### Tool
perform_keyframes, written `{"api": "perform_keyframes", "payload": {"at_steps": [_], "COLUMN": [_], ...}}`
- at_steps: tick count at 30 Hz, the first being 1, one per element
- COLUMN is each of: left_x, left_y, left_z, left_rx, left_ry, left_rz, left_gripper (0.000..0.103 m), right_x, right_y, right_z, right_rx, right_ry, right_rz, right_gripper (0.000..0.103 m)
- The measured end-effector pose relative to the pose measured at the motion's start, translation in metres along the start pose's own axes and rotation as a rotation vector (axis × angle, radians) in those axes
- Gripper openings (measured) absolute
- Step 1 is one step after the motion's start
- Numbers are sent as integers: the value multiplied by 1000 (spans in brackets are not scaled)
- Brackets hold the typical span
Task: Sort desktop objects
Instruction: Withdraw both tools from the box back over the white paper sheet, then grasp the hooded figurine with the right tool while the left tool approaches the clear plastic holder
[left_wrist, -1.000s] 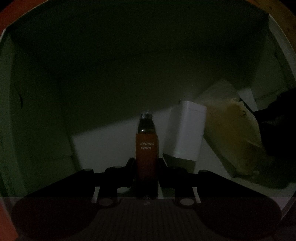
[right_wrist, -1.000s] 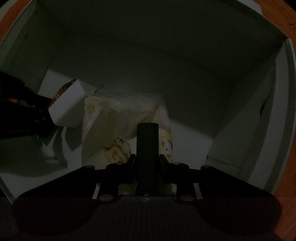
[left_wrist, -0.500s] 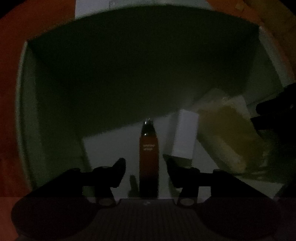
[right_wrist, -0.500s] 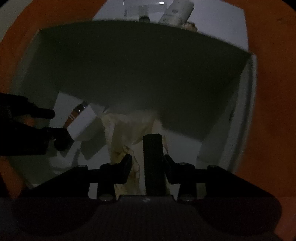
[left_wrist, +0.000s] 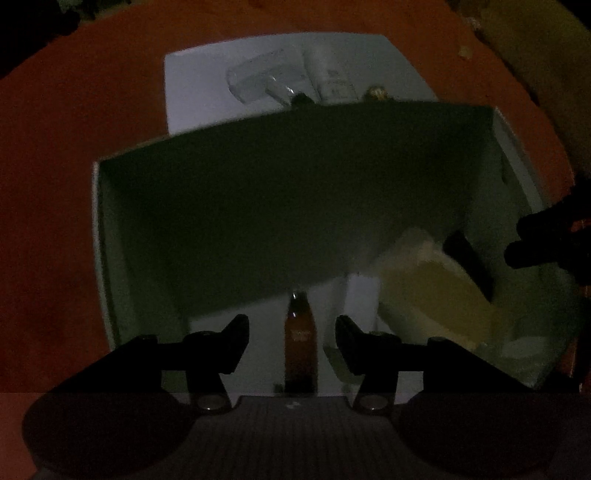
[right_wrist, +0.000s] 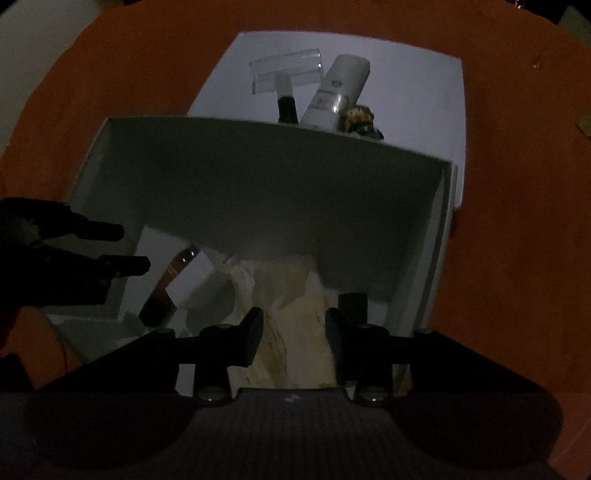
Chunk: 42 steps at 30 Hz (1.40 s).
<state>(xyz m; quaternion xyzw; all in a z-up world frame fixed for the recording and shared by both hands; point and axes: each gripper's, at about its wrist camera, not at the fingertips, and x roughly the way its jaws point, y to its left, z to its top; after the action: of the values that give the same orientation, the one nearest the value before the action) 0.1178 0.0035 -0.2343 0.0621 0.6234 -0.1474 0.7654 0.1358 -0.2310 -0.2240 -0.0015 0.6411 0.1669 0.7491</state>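
Landmark: box (left_wrist: 110, 236), white, open-topped, on an orange table (left_wrist: 55, 221).

- Left gripper (left_wrist: 291, 328): above the box's left half, jaws apart, gripping nothing.
- Bottle (left_wrist: 300, 347): amber, inside the box on its floor, in line between the left jaws, untouched by them.
- Carton (right_wrist: 192, 278): white, inside the box, just right of the bottle.
- Bag (right_wrist: 295, 332): pale, crumpled, inside the box, right of the carton.
- Right gripper (right_wrist: 293, 332): above the bag, jaws apart, holding nothing.
- Stick (right_wrist: 352, 308): dark, inside the box, by the right jaw; contact unclear.
- Sheet (right_wrist: 229, 81): white, behind the box, bearing a clear case (right_wrist: 286, 70), a white tube (right_wrist: 338, 94) and a small patterned item (right_wrist: 360, 116).
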Motion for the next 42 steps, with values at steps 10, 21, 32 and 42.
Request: {"api": "perform_keyframes", "payload": {"at_steps": [10,21,32,42], "left_x": [-27,-29,-29,-25], "left_y": [-2,11,29,26], "left_z": [35,64,94,123], "left_rx": [-16,-28,-86,-83], "left_ry": [-78,-142,-150,-158], "left_rz": [-13,66,81,109], "left_gripper": [48,48,48,48], "right_x": [-17,-46,-43,-29], "right_y": [-2,-4,-12,-30], "right_z": [18,62,106,141], "right_rx": [-11,-4,16,64], "right_ry": [-54,-164,-171,-184], "right_rz": [-11,-8,-38,-34], "right_gripper": [42,43,43,43]}}
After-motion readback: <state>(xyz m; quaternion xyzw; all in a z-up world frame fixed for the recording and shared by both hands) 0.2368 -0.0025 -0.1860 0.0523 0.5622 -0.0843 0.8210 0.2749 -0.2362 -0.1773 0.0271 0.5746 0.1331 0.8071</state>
